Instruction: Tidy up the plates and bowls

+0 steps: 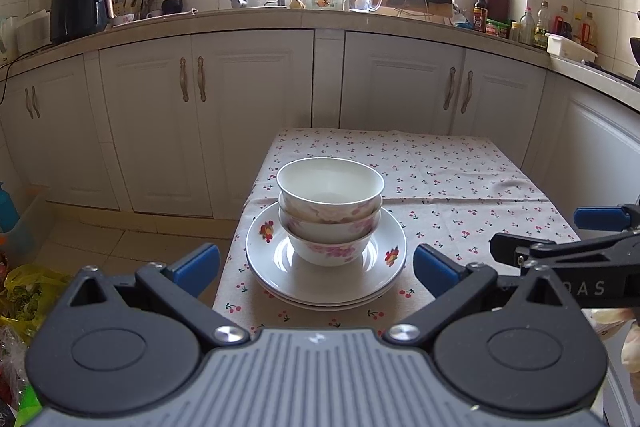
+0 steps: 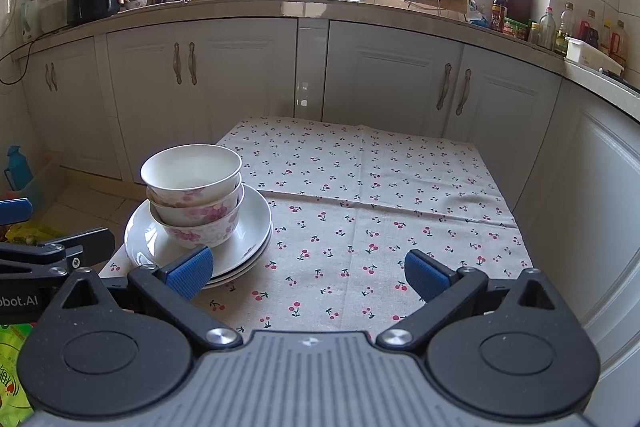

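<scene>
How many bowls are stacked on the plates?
3: bottom bowl sits on the top plate, middle bowl nests in it, top bowl nests in that. None seem hidden.

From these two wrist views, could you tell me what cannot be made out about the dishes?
- Plate stack: exact count unclear in both views; only thin rim edges show.
- Lower two bowls: insides hidden by the top bowl.
- Plate near edge, right wrist view: covered by the right gripper's blue finger.

Right gripper (image 1: 560,255): "DAS"; left gripper (image 2: 24,267): "obot.AI".
</scene>
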Available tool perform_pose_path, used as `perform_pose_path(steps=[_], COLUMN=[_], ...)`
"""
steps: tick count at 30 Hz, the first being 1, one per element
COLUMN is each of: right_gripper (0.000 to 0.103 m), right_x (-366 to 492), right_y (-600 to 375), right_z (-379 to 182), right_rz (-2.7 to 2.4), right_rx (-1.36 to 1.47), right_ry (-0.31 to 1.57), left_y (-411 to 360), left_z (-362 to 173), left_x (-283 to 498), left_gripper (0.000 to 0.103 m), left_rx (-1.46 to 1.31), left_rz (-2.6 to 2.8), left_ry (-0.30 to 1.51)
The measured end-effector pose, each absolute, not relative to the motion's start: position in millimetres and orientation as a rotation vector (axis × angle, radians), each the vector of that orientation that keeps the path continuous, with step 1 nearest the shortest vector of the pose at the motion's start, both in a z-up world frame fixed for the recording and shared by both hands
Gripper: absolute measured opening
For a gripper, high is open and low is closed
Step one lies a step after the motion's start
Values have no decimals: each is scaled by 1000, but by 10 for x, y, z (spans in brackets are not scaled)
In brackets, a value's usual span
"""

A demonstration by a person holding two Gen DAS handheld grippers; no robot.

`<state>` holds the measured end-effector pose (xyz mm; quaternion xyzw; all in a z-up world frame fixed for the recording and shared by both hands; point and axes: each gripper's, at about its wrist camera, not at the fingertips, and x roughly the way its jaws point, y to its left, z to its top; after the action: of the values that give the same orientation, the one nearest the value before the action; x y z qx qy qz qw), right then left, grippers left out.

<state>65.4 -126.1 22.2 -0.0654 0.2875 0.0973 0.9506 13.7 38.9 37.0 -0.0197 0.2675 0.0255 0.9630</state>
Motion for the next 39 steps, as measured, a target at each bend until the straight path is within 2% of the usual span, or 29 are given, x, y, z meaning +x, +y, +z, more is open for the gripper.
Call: perform_pose_path(steps=[39], right_gripper=[103], right_x=[618], right_y=[-1272], right_z=[253], right_rz=[190], right_rx=[-133], right_ry=[573], left_y=[389], left_z=[400], left_x=[115], left_gripper=[102], left_rx=[-41], left_rz=[40], left_ry=[530])
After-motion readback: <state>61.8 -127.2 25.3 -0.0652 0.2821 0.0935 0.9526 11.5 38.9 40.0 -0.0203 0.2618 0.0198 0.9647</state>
